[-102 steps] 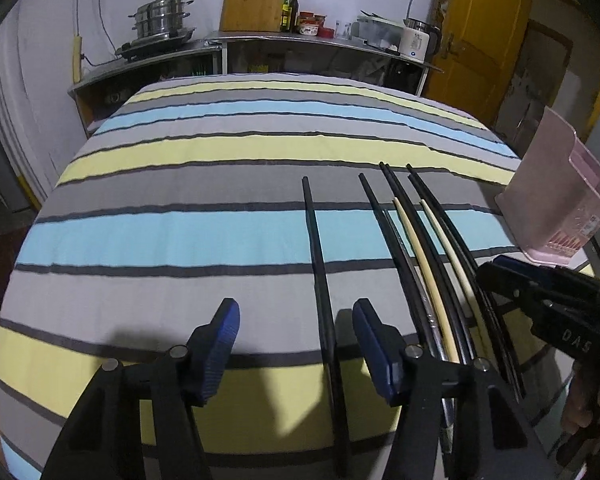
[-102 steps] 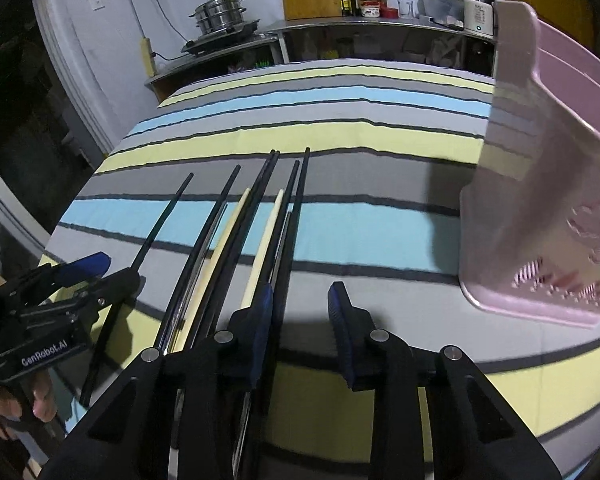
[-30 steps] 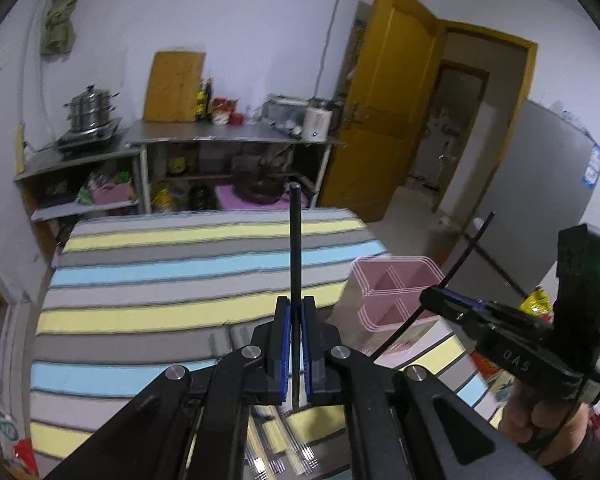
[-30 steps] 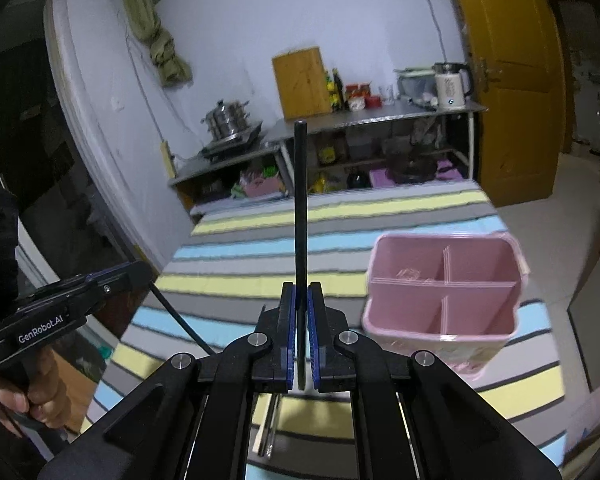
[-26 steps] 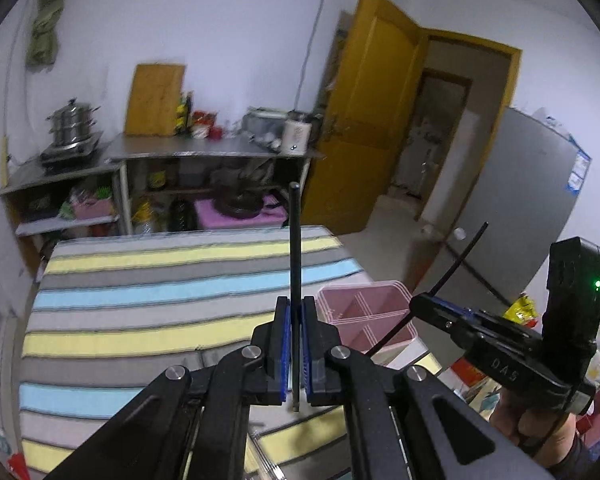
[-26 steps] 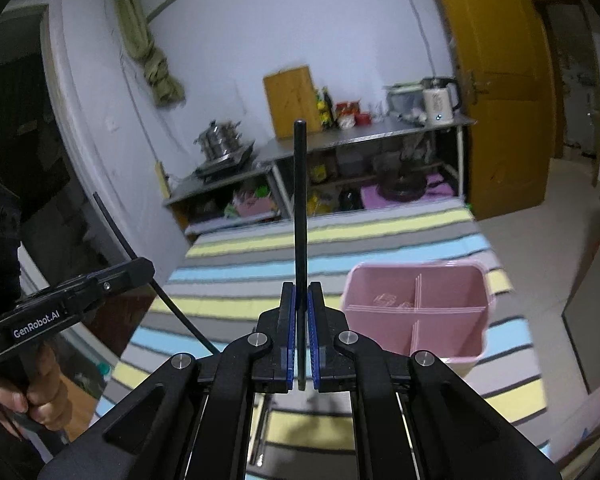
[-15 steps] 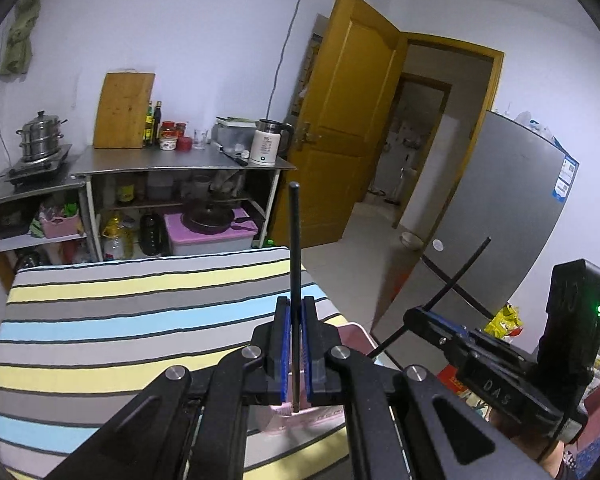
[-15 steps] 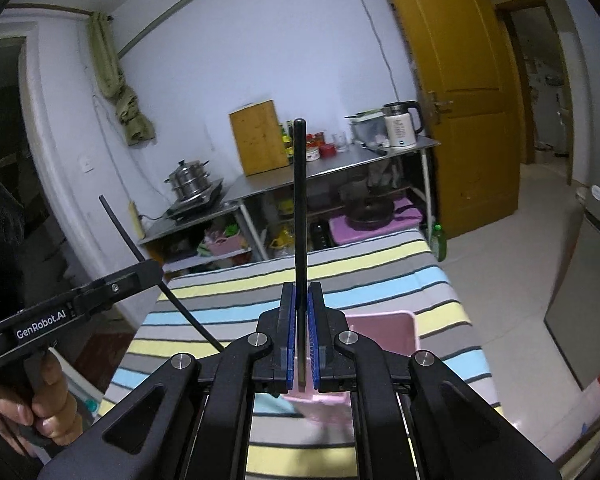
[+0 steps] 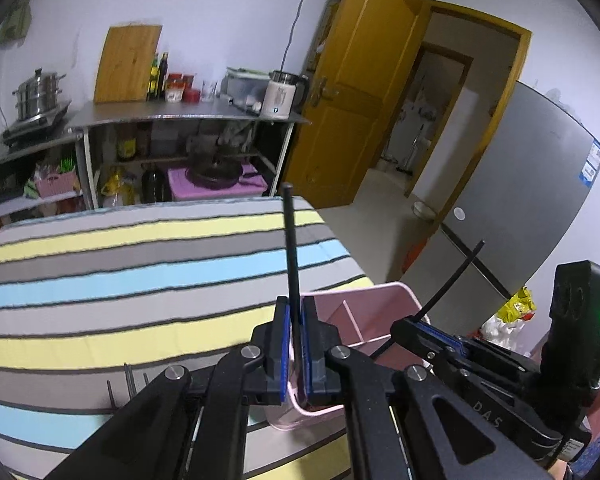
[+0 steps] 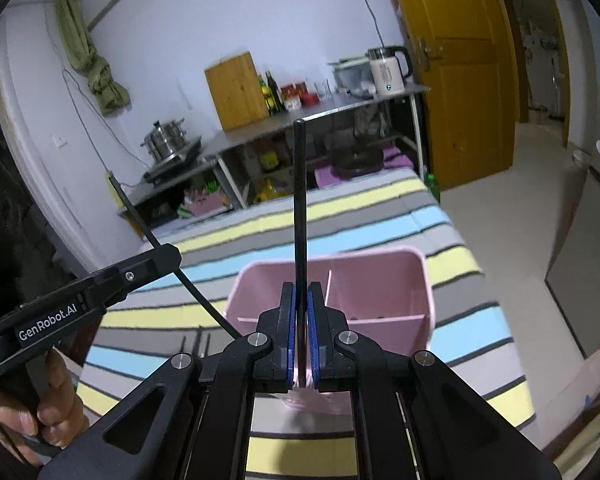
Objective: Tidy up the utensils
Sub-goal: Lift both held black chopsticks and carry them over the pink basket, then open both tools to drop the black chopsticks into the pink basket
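Chopsticks are being carried to the pink divided holder (image 10: 380, 280) on the striped table (image 9: 100, 280): left claw (image 9: 294, 344) and right claw (image 10: 301, 336) are each clamping one black chopstick (image 9: 290, 240) above it; next, lowering each into a compartment

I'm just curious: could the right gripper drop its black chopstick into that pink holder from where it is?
Probably yes. The right gripper hangs over the pink holder, whose top is open, nothing between; its black chopstick needs tipping down.

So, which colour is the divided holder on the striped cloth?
The holder is pale pink, dividers included. The right wrist view shows it best.
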`<action>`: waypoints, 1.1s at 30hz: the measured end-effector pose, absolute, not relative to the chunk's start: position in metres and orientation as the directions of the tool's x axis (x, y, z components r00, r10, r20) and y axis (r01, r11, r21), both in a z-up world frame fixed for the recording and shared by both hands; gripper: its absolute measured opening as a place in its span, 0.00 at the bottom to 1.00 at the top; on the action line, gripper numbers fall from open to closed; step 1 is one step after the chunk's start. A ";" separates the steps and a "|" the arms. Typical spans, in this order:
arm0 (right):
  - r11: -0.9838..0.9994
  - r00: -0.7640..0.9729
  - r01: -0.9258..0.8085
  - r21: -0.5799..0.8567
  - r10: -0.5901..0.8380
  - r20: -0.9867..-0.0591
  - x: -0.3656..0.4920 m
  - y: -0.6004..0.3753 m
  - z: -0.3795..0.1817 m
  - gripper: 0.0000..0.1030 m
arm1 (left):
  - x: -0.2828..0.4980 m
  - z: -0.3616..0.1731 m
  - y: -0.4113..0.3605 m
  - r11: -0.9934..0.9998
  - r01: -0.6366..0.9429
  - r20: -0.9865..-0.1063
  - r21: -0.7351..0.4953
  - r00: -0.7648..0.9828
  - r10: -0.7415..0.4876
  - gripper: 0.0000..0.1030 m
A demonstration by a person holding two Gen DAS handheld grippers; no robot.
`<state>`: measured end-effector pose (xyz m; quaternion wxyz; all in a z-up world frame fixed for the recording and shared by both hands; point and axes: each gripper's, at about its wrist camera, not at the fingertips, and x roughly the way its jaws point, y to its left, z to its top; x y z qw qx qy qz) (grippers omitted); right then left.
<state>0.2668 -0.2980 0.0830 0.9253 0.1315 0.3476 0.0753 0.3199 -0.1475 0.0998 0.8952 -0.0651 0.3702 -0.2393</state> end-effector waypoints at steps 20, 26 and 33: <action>0.956 0.793 -0.043 0.291 0.210 -0.573 0.212 -0.298 0.096 0.28 | 0.241 0.126 -0.079 0.884 0.370 -0.515 -0.287 0.718 -0.468 0.27; 0.952 0.802 -0.112 0.284 0.255 -0.541 0.182 -0.277 0.100 0.28 | 0.199 0.111 -0.044 0.914 0.319 -0.508 -0.252 0.760 -0.405 0.27; 0.942 0.746 -0.197 0.270 0.323 -0.582 0.164 -0.240 0.074 0.28 | 0.172 0.068 -0.005 0.941 0.237 -0.571 -0.243 0.749 -0.336 0.27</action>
